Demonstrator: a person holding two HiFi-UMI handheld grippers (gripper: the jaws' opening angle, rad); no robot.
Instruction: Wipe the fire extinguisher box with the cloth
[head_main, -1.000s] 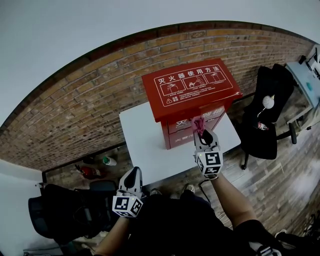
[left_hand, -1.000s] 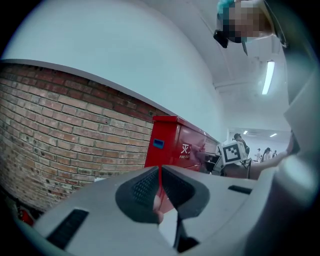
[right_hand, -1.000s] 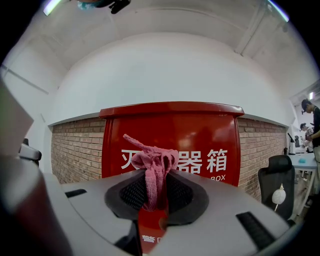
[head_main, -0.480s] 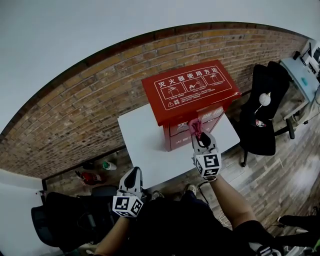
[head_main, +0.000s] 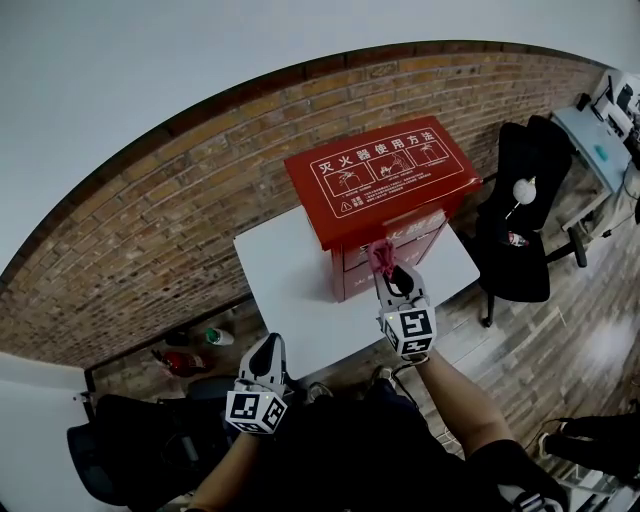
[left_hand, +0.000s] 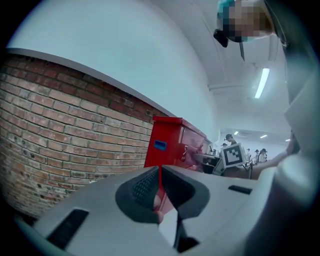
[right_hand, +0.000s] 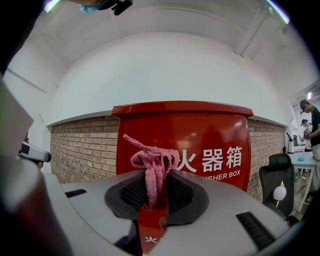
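Right tongs (right_hand: 154, 192) grip the bunched cloth (right_hand: 152, 162) close to the box (right_hand: 215, 130) front; left tongs (left_hand: 160, 190) are closed, empty. Cloth should be pressed flat and stroked evenly.

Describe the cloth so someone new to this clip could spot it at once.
On the white table by the brick wall stands a red fire extinguisher box. Just before its front face, the right gripper is shut on a small bunched cloth: pink and soft, unlike the glossy red box and grey gripper.
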